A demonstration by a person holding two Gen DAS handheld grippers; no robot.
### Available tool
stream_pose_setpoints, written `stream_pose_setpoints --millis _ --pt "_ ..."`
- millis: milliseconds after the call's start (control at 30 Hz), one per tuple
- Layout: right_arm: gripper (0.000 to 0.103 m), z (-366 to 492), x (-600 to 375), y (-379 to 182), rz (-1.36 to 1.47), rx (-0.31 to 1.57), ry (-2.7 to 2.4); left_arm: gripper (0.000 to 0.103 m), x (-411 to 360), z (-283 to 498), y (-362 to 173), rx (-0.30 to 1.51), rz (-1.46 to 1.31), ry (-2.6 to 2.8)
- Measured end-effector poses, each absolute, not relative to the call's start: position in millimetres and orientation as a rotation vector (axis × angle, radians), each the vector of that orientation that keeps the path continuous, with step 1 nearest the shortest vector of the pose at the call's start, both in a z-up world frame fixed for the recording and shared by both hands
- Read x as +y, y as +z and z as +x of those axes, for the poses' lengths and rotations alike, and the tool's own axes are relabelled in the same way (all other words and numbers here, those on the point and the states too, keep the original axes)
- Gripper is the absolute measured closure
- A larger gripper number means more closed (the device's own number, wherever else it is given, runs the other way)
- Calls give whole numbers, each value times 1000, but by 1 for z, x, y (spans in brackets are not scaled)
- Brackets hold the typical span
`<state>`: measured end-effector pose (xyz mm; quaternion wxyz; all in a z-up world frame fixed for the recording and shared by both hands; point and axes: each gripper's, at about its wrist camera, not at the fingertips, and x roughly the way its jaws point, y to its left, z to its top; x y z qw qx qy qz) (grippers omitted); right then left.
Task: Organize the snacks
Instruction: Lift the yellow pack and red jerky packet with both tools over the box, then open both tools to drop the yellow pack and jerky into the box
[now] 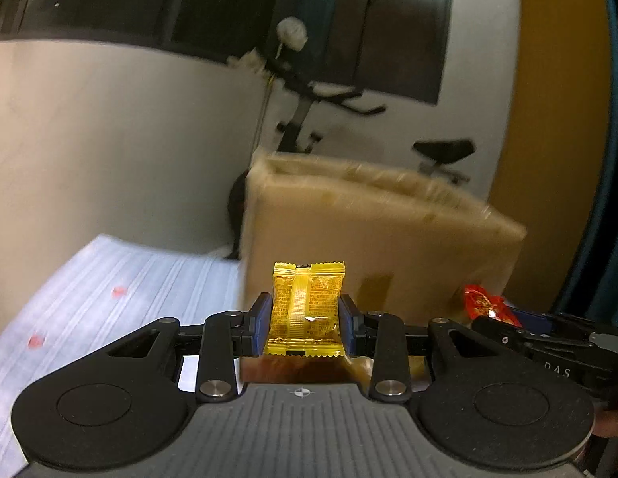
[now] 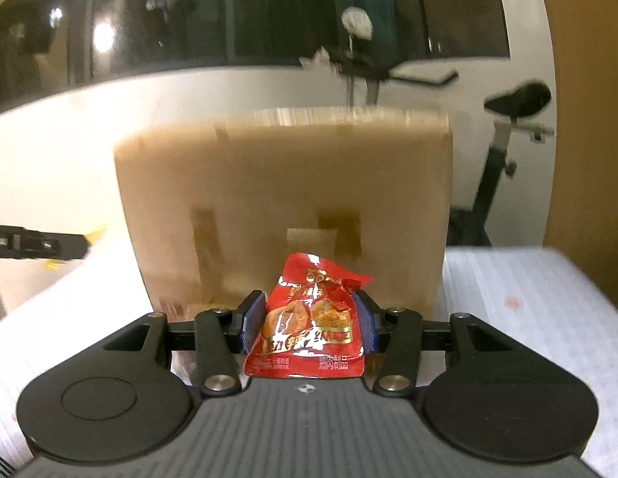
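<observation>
My left gripper [image 1: 305, 314] is shut on a yellow snack packet [image 1: 307, 310], held upright between its blue pads. My right gripper [image 2: 309, 318] is shut on a crumpled red snack packet [image 2: 313, 318] with gold lettering. Both are held above the table, in front of a tall brown cardboard box [image 2: 285, 183]. In the left wrist view the box [image 1: 372, 231] stands just behind and to the right, and the red packet [image 1: 488, 304] with the right gripper's black fingers [image 1: 504, 330] shows at the right edge. In the right wrist view the left gripper's finger [image 2: 38, 243] shows at the left edge.
The table is covered with white ribbed foam sheet [image 1: 110, 279] marked with small red dots [image 2: 512, 302]. An exercise bike [image 2: 504, 127] stands behind the box against a white wall. A yellow-brown panel [image 1: 556, 119] rises at the right.
</observation>
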<state>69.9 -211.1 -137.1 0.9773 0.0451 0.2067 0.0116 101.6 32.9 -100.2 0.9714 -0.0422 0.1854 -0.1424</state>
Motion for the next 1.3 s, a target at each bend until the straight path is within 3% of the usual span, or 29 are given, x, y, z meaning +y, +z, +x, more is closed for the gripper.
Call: stream_pose_setpoints --millis 467,967,1033,1100,1300 --pt "52 107 -229 -49 -5 220 55 66 -38 166 -30 282 -5 -418" --pt "49 189 -261 -62 0 388 22 65 -100 252 -52 437 99 -479" --pt "48 189 -261 -65 -12 394 9 59 -101 254 -58 451 104 -474" --pt "46 188 -264 -67 -5 395 0 47 -98 255 -62 455 102 -466" --pt "43 176 -269 -73 12 388 -9 46 -81 251 -64 465 88 -452"
